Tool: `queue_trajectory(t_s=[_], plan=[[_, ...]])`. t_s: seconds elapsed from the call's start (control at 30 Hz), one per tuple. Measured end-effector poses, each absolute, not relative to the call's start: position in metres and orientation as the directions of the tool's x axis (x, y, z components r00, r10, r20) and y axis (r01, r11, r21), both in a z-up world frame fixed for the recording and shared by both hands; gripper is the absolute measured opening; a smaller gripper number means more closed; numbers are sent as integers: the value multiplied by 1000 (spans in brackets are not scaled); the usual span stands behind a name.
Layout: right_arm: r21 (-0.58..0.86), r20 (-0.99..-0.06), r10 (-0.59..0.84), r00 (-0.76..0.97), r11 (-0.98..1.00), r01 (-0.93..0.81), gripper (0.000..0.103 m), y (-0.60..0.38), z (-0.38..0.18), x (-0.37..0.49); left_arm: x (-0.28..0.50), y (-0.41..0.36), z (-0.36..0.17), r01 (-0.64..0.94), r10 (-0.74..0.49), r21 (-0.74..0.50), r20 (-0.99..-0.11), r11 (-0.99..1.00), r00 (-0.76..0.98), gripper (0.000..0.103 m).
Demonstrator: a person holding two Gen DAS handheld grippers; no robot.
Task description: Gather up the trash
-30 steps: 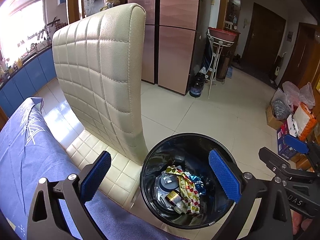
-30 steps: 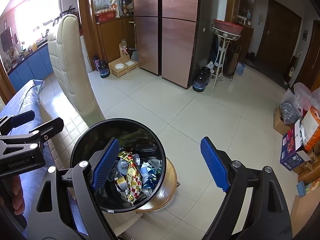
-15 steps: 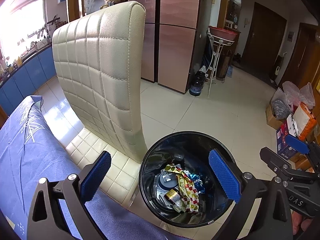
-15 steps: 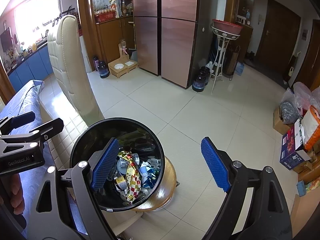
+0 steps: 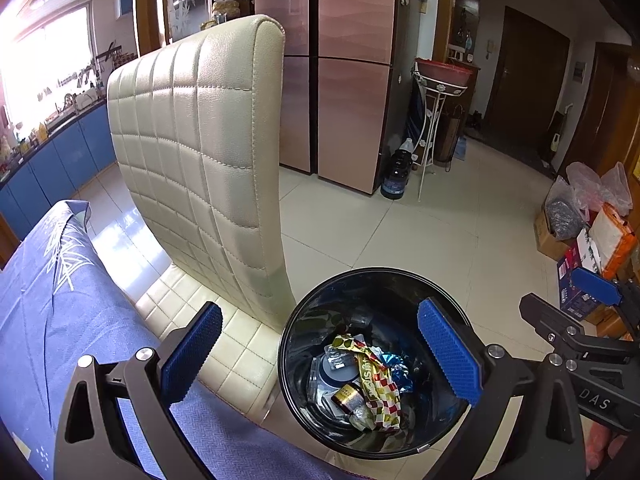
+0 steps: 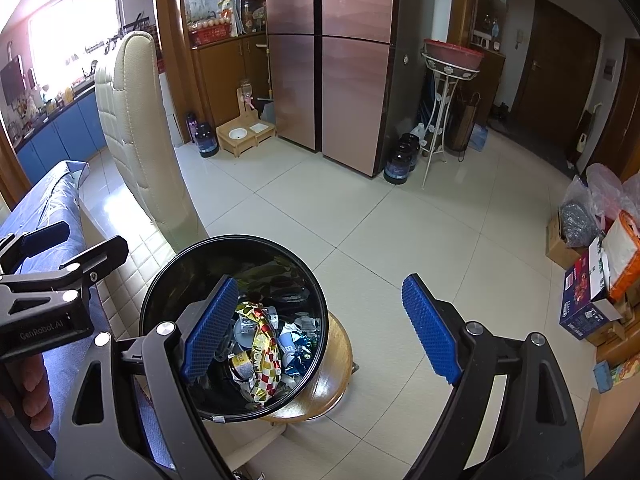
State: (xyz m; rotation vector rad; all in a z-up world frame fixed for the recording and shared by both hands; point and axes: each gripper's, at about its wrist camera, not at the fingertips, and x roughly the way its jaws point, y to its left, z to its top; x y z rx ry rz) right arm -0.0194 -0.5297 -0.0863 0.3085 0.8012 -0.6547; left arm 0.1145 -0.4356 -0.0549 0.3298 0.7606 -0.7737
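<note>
1. Left gripper (image 5: 320, 354): jaws wide apart, nothing between them. Since 1.0 s ago the view has shifted only slightly; the blue tablecloth (image 5: 48, 304) takes up more of the frame below-left of the jaws, and the cream quilted chair (image 5: 200, 152) stands ahead-left.
2. Black trash bin (image 5: 376, 360): sits between and just below the left fingertips. It holds a red-yellow checkered wrapper (image 5: 378, 384), a blue foil scrap (image 5: 400, 368) and a small gold-labelled can (image 5: 348, 394). The contents look unchanged, so I'd judge the drop done and both tools free for the next piece.
3. Right gripper (image 6: 316, 320): jaws also wide apart and empty. Its left fingertip overlaps the bin (image 6: 192, 272), which rests on a round wooden stool (image 6: 332, 376) below.
4. Hidden: no loose trash outside the bin in either view. The tablecloth is cut off by the frame edge. The bin's bottom layer is dark and hard to read. The can's label is illegible.
</note>
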Motion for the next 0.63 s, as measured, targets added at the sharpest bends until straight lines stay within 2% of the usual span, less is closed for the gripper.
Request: queue_trajectory(t_s=[0.63], plan=[[19,-747,-424,512,756,654,84,-530,-85,-26,111,-440,-58,746,-502,-19,-751,666,429,96]])
